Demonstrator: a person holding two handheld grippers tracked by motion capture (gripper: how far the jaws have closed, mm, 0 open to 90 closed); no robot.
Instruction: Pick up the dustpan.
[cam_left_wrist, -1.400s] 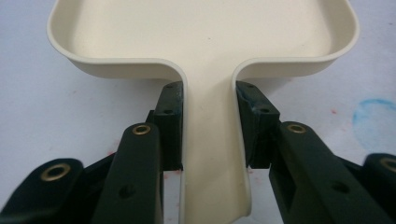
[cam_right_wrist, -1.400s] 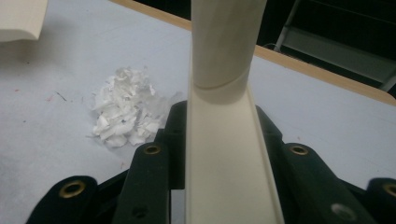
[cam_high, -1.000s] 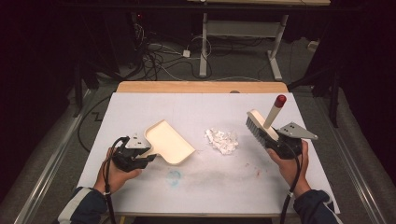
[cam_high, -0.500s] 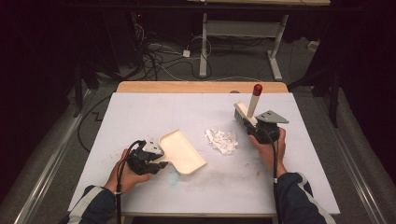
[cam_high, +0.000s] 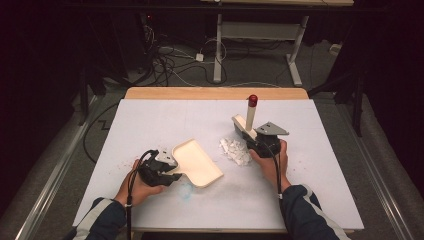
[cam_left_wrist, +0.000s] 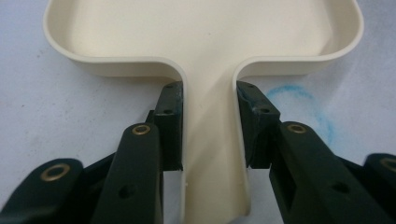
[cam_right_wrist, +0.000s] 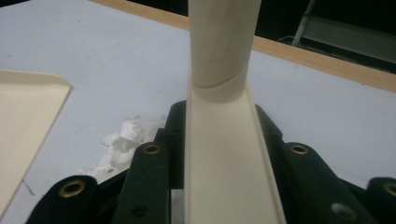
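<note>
Left claw (cam_high: 169, 169) was clamped on the dustpan (cam_high: 198, 162) handle, pan flat on the counter (cam_high: 150, 115), mouth toward the paper scraps (cam_high: 235, 151). Right claw (cam_high: 250, 137) was clenched on the brush (cam_high: 248, 121), red-tipped handle up, head just beside the pile. Risks as I read it — a gap separated pan lip and scraps, so a fast sweep could scatter the light bits past the pan. A lifted pan edge would let scraps slide under. The brush could also twist in the grip.
</note>
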